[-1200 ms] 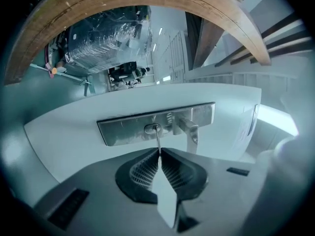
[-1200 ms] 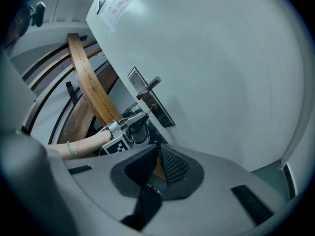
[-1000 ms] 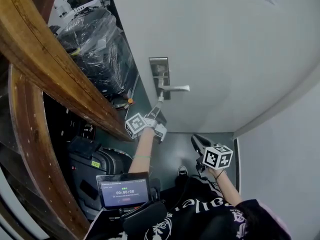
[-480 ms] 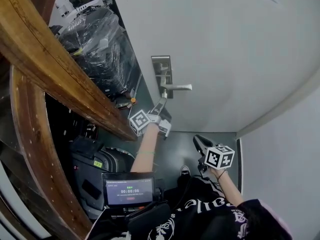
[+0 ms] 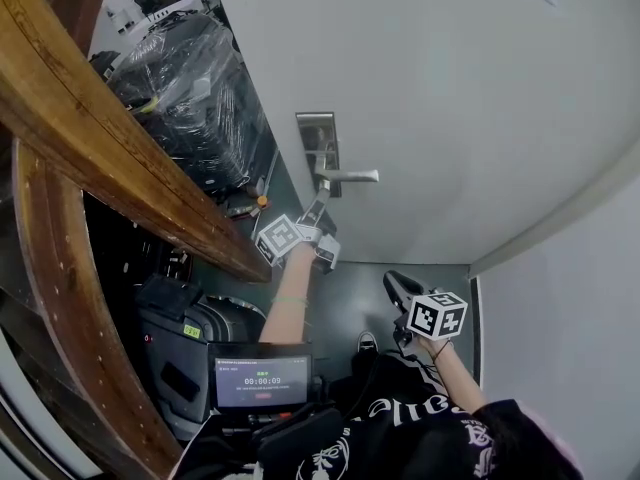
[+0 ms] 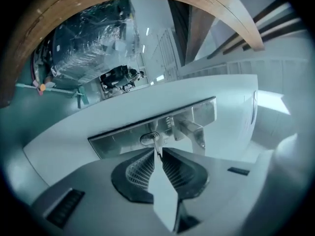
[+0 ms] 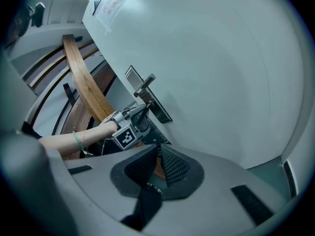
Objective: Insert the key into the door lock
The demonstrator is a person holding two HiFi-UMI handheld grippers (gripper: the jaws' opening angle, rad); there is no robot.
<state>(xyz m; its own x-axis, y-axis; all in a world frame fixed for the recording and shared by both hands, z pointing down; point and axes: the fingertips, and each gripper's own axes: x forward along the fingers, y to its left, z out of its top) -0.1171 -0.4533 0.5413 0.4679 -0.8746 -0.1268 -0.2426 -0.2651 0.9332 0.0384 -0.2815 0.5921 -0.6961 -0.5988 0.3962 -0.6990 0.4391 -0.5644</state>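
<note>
1. Left tongs (image 6: 157, 153) clench the key (image 6: 156, 145), its tip touching the keyhole (image 6: 149, 138) in the lock plate (image 6: 118, 138).
2. Right tongs (image 7: 158, 149) are pressed together, empty, low beside the door (image 7: 221, 82).

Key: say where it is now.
In the left gripper view, the key sits pinched in the left gripper, its tip at the keyhole, beside the door handle.

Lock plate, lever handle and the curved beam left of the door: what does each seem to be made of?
Lock plate: likely brushed metal, silvery grey with soft reflections. Lever handle: likely the same metal, silvery with a bright sheen. Curved beam: looks like varnished wood, brown with visible grain and a glossy surface.
</note>
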